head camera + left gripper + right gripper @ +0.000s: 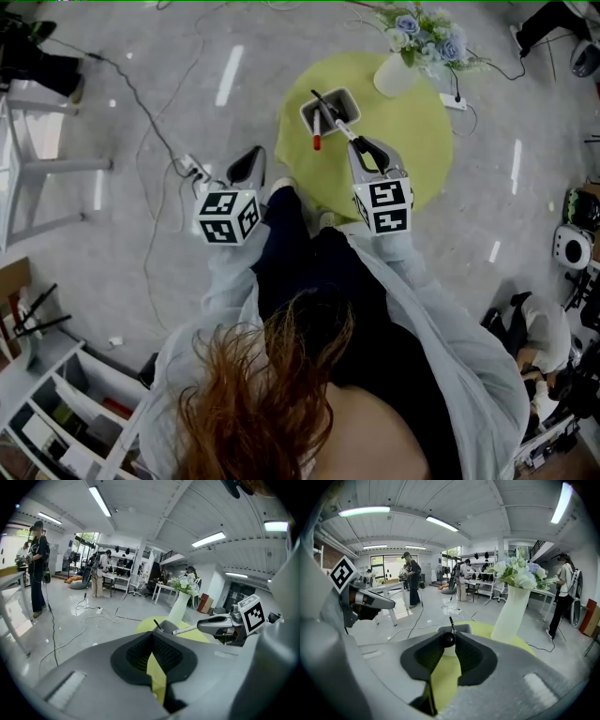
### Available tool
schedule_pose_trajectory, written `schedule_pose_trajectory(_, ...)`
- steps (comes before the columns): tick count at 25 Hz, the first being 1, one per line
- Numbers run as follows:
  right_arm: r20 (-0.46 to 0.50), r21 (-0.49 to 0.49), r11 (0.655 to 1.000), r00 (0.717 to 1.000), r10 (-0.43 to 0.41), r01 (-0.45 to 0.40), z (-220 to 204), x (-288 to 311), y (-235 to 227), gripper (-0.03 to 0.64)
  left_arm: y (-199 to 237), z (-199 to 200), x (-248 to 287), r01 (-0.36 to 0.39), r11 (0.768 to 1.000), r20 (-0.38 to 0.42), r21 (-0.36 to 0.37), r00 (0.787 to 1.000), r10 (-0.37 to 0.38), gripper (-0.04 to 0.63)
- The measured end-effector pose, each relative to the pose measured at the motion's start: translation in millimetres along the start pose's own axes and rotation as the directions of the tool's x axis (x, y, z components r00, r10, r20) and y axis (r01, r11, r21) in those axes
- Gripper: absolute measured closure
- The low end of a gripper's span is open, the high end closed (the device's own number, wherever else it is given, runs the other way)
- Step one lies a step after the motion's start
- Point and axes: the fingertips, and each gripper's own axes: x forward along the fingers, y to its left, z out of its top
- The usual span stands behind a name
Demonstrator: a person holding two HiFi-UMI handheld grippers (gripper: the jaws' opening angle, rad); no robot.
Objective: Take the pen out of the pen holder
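The round yellow-green table lies under and ahead of the right gripper, with a white flower vase farther ahead to its right. The grey pen holder stands just ahead of its tips. Its jaws stand narrow, clamped on the black end of a white pen, which slants toward the holder's rim. The left gripper hangs off the table's left edge, jaws together and empty.
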Motion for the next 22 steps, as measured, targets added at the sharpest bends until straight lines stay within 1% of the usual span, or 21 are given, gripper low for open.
schedule_pose_trajectory(7,0.081,-0.053,0.998,0.996,0.04,-0.036,10.5,-39.7,0.7,0.541,-25.3,-12.8,-15.9,-0.047,0.999,0.042,-0.026,0.998,0.048,0.581)
schedule_pose_trajectory(12,0.143,-0.068,0.997,0.988,0.054,-0.044,15.8,-73.1,-5.6,0.541,-48.3,-20.6,-28.6,-0.065,0.997,0.074,-0.034,0.995,0.067,0.581)
schedule_pose_trajectory(16,0.185,-0.087,0.995,0.98,0.067,-0.051,24.3,-91.3,-5.6,0.541,-57.0,-17.2,-39.5,-0.072,0.997,0.11,-0.035,0.991,0.076,0.581)
schedule_pose_trajectory(22,0.256,-0.071,0.992,0.959,0.12,-0.105,37.2,-117.4,-4.1,0.541,-72.2,-6.0,-63.7,-0.081,0.997,0.17,-0.014,0.982,0.083,0.581)
